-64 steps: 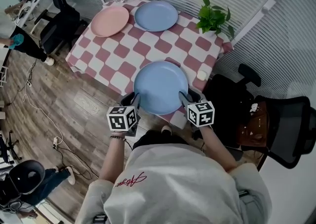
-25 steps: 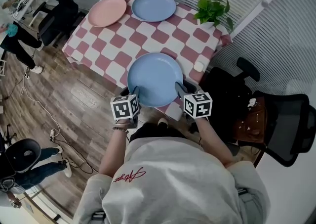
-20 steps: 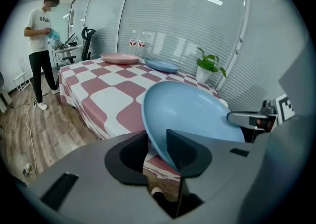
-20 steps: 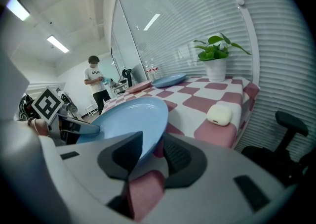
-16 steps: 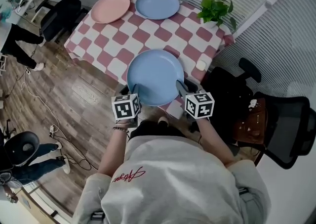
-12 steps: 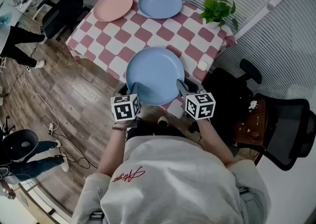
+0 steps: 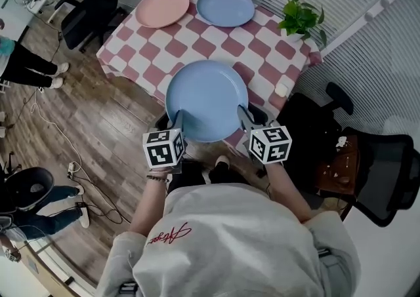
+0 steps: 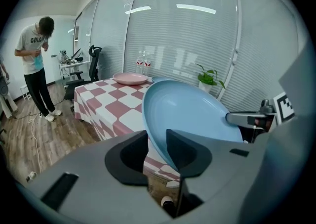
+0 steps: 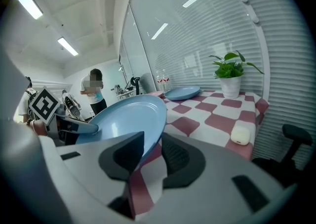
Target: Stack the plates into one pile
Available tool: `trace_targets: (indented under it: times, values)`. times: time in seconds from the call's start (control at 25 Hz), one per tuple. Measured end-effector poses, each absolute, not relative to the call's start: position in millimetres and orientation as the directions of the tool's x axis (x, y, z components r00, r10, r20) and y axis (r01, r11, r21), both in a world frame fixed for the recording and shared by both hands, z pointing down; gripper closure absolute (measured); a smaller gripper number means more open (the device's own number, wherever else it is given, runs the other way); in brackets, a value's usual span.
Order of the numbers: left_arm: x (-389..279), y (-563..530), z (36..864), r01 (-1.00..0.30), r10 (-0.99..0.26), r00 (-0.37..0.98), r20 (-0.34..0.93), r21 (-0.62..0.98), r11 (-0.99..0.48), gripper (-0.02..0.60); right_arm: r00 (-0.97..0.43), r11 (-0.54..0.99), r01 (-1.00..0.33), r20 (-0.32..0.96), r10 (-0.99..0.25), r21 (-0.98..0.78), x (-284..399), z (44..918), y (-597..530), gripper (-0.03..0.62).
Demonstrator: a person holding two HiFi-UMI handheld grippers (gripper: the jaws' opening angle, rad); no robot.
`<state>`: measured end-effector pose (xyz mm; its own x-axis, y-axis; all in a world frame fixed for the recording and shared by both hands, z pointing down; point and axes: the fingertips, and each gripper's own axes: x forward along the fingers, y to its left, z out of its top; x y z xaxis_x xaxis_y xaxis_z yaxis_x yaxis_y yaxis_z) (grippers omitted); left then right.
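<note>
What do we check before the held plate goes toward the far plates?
1. Grip, left gripper: ok. Its fingers have just been closing, with the big blue plate rim between them.
2. Grip, right gripper: ok. It has also just been closing, on the opposite rim.
3. Held plate off the table: ok, it looks lifted.
4. Held plate level: cannot tell.
5. Target, far blue plate: ok, bare. The pink plate beside it is bare too.
6. Path: ok. The plant and white case sit at the right edge.
</note>
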<state>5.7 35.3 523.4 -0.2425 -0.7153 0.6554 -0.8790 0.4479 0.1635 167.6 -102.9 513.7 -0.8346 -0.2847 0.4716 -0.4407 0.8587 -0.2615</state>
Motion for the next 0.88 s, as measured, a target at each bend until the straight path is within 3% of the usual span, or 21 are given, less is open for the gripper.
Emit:
trace_targets:
  times: [0.88]
  values:
    - [-152.9, 118.5, 479.6, -0.936, -0.789, -0.159, 0.594, 0.162, 0.311, 0.454, -0.796, 0.81, -0.547, 0.433, -0.424, -0.212, 15.3, 481.3, -11.3, 0.493]
